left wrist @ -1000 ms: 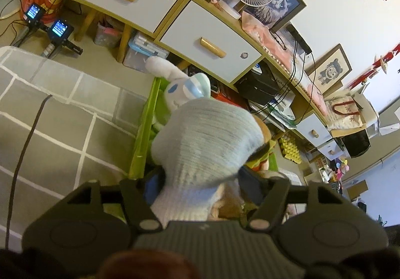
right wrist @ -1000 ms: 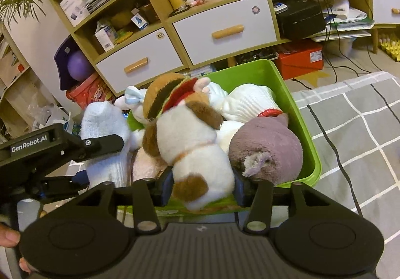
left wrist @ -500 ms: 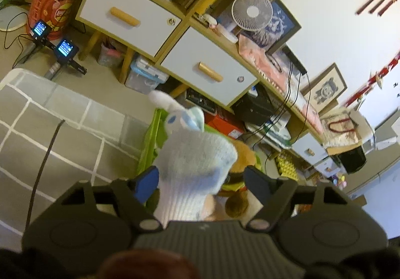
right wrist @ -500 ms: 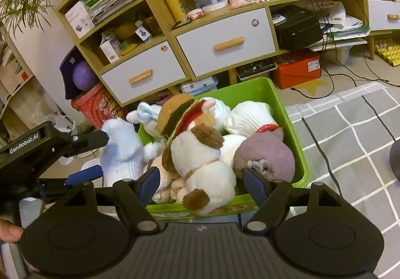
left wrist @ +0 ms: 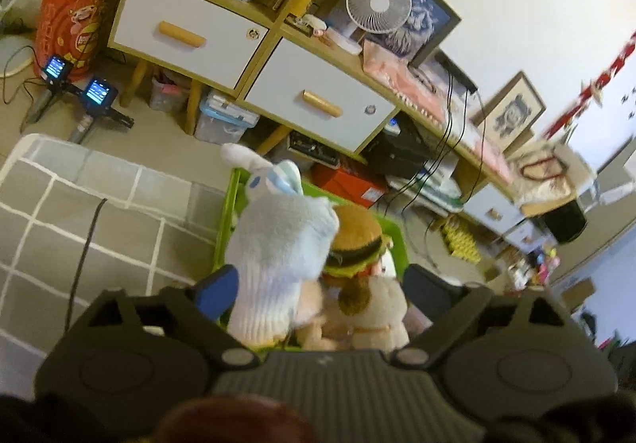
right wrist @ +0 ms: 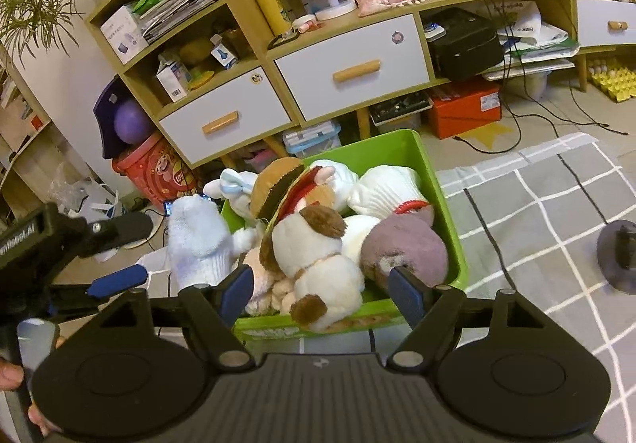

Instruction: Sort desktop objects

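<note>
Both grippers have let go and lifted since a second ago, the left gripper point(left wrist: 318, 284) opening its jaws off the pale blue plush point(left wrist: 278, 252) and the right gripper point(right wrist: 322, 286) opening off the brown-and-white dog plush point(right wrist: 314, 256), both toys now resting in the green bin point(right wrist: 381, 153), apparently sorted.

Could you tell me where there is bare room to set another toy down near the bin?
The grey checked rug lies bare right of the green bin, up to the dark round stand. The bin itself is heaped with plush toys, and boxes crowd the floor under the cabinet.
</note>
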Action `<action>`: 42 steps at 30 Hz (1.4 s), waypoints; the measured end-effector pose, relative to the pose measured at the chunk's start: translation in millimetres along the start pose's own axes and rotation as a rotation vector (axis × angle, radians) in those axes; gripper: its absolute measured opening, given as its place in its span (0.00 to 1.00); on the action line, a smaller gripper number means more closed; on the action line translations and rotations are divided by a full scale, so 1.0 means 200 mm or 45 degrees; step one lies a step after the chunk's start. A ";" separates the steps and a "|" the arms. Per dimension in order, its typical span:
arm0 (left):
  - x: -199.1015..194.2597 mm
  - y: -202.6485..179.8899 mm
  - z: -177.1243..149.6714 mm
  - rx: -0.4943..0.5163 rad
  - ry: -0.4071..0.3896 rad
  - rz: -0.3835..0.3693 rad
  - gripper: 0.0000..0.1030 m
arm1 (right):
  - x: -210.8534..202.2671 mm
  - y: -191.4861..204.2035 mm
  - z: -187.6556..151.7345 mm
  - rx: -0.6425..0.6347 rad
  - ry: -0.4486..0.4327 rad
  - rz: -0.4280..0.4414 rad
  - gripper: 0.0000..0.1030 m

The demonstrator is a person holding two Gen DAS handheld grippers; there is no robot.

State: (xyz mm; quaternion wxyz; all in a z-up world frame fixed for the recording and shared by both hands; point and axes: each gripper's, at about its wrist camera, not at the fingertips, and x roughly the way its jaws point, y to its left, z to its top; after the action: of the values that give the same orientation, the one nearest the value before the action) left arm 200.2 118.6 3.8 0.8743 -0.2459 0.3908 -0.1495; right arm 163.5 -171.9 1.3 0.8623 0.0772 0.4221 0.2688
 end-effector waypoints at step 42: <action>-0.28 -0.29 -0.49 0.109 0.226 0.551 0.99 | -0.44 -0.06 -0.17 -0.201 0.171 -0.147 0.97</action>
State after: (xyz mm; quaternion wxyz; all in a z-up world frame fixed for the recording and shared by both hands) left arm 85.7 64.2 12.8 0.8578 -0.1048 0.5032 0.0040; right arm 99.4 -232.4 36.1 0.8496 -0.0335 0.4601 0.2555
